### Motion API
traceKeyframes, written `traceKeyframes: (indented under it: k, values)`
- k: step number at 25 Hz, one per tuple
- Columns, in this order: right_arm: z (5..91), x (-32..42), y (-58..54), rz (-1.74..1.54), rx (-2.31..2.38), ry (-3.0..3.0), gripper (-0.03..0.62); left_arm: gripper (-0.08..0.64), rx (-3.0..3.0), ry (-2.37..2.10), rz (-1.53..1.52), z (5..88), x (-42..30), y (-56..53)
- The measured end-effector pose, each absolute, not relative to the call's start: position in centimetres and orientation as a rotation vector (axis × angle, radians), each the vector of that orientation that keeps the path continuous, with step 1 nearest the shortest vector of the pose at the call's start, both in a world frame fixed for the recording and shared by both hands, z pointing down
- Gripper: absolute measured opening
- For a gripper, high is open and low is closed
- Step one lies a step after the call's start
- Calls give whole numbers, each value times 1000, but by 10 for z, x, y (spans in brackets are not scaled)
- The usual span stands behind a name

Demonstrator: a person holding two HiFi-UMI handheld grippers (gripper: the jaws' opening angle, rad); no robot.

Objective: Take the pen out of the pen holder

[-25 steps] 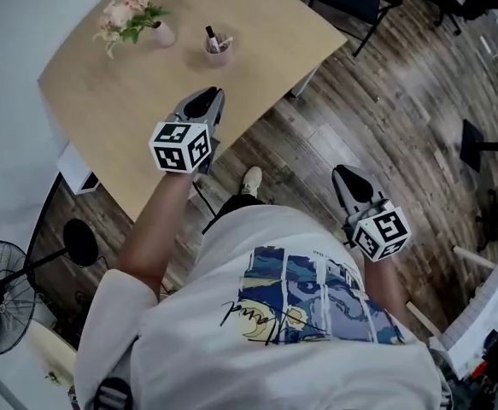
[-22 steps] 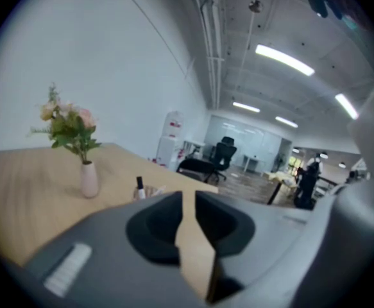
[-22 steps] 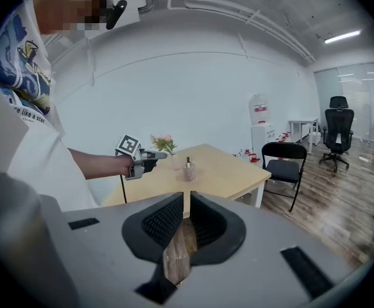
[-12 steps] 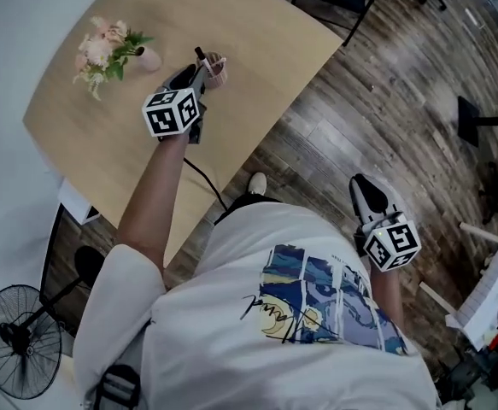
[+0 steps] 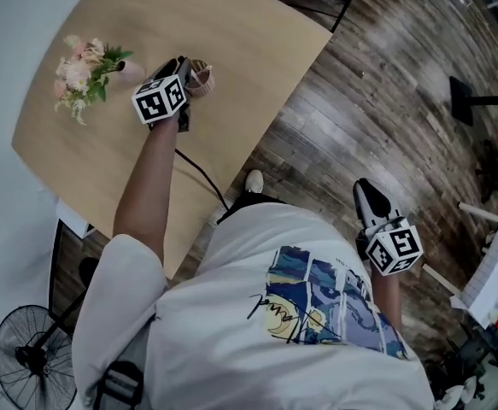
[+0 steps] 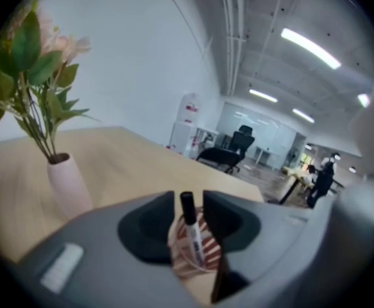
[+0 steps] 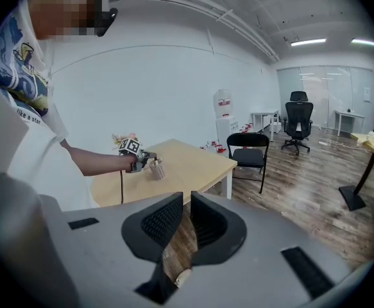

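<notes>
A pink striped pen holder (image 5: 201, 77) stands on the wooden table (image 5: 231, 32), close to my left gripper (image 5: 184, 65). In the left gripper view a white pen (image 6: 194, 236) with a black cap stands upright in the pen holder (image 6: 203, 262). My left gripper (image 6: 188, 197) has its jaws opening on either side of the cap, with a small gap to each side. My right gripper (image 5: 364, 186) hangs over the wood floor to the right of the person's body. In the right gripper view its jaws (image 7: 187, 197) stand almost together with nothing between them.
A pale vase of pink flowers (image 5: 90, 67) stands just left of the holder, also near in the left gripper view as the vase (image 6: 68, 185). A black chair (image 7: 247, 149) sits past the table's far corner. A fan (image 5: 26, 357) stands on the floor at lower left.
My left gripper has travelled forward across the table, from its near edge up to the pen holder. The right gripper has stayed low at the person's side.
</notes>
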State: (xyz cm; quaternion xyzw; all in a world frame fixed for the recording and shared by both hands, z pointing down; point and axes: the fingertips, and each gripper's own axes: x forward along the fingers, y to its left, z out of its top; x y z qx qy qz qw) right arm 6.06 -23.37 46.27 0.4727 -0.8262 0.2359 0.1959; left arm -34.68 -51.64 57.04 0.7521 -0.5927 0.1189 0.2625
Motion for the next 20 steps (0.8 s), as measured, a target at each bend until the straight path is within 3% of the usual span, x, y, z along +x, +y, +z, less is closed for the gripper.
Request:
traceKeyframes:
  k: [20]
  values:
    - [463, 84, -221, 677, 1353, -2304, 34, 69, 2017, -1678, 305, 559, -345, -520]
